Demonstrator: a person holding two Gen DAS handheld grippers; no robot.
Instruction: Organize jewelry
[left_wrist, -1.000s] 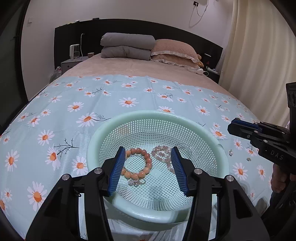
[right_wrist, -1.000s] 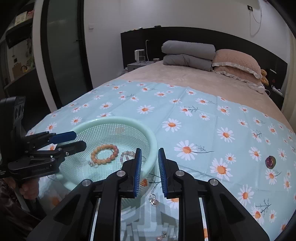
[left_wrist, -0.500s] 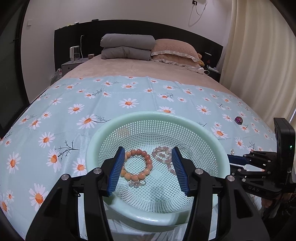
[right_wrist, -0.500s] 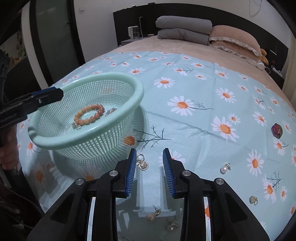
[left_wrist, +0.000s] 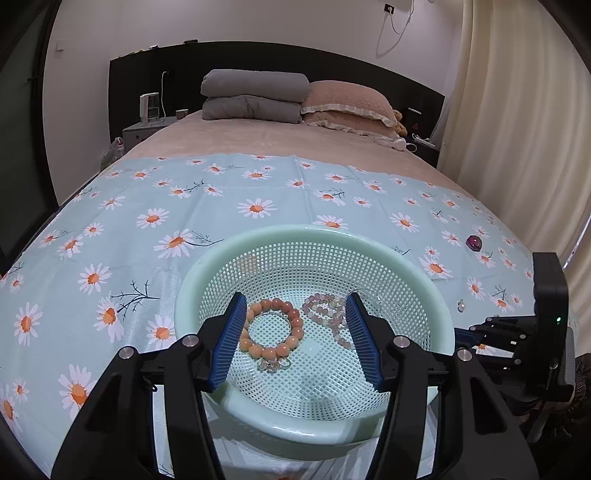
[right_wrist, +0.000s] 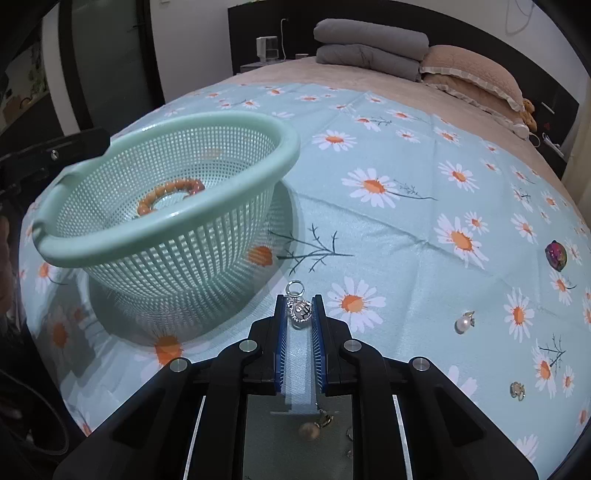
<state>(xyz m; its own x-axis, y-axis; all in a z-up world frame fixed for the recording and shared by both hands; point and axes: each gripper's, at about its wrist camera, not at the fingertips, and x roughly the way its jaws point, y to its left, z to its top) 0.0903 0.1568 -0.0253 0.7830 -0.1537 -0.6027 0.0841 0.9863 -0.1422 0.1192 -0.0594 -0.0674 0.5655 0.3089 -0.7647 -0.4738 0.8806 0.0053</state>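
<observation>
A mint green mesh basket (left_wrist: 258, 243) (right_wrist: 284, 147) sits on the daisy-print cloth. It holds an orange bead bracelet (left_wrist: 271, 334) (right_wrist: 166, 192), a pale pink bead bracelet (left_wrist: 325, 314) and small silver rings (left_wrist: 273, 364). My left gripper (left_wrist: 295, 332) is open and empty over the basket's near rim. My right gripper (right_wrist: 300, 308) is low on the cloth just right of the basket, closed on a silver ball pendant (right_wrist: 301, 310) with a ring at its top. It also shows in the left wrist view (left_wrist: 476, 332).
Loose pieces lie on the cloth to the right: a pearl earring (right_wrist: 463, 324), a purple iridescent stone (right_wrist: 556, 255) (left_wrist: 474, 242), a small gold earring (right_wrist: 517, 390), and more pieces under the right gripper (right_wrist: 314, 428). Folded grey quilts (left_wrist: 255, 96) and a pillow (left_wrist: 351, 107) lie at the bed's head.
My right gripper came down beside the basket and shut on the silver pendant. My left gripper stayed open over the basket.
</observation>
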